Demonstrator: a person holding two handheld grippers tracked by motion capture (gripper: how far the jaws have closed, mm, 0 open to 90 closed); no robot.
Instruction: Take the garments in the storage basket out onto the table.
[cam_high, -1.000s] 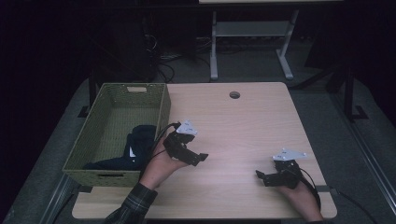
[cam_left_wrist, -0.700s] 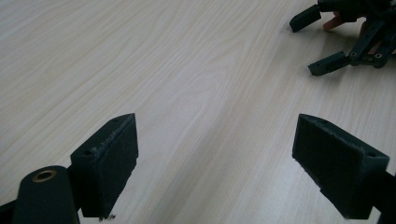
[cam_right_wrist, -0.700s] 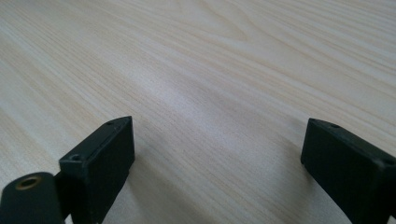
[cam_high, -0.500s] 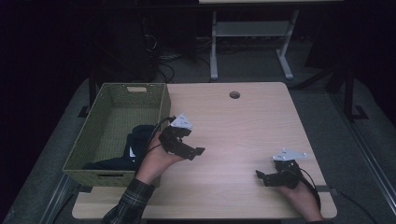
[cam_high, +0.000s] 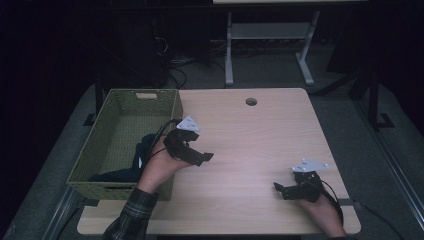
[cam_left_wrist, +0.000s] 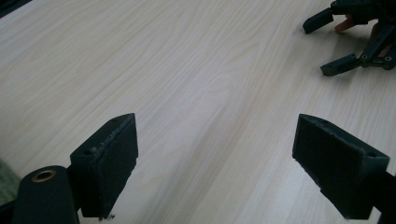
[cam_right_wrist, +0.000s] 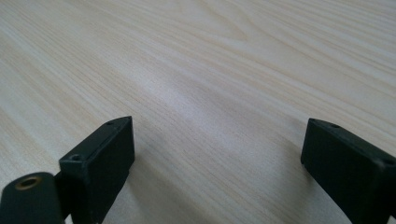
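The dark cloth (cam_high: 132, 160) lies bunched in the near right corner of the basket (cam_high: 107, 150), at the table's left edge. Part of it is hidden behind my left hand (cam_high: 157, 167), so I cannot tell how far it spreads along the basket floor. Nothing of mine touches it.

My left gripper (cam_high: 197, 155) is held just right of the basket's near corner, above the bare table (cam_high: 260, 145), pointing toward the middle of the wood. Its jaws are spread wide with nothing between them; in the left gripper view (cam_left_wrist: 217, 163) I see only pale wood grain in the gap. A sliver of the basket's green weave shows at the bottom left edge of that view. My sleeve (cam_high: 127, 220) is plaid and comes in below the basket.

My right gripper (cam_high: 281, 191) sits low near the table's near right corner, well apart from the basket and the cloth. Its jaws are also spread and empty; the right gripper view (cam_right_wrist: 217, 168) shows plain wood between them. From the left gripper view, that gripper (cam_left_wrist: 327, 42) appears at the top right, resting on or close to the tabletop.

A round hole (cam_high: 251, 102) marks the table's far side.
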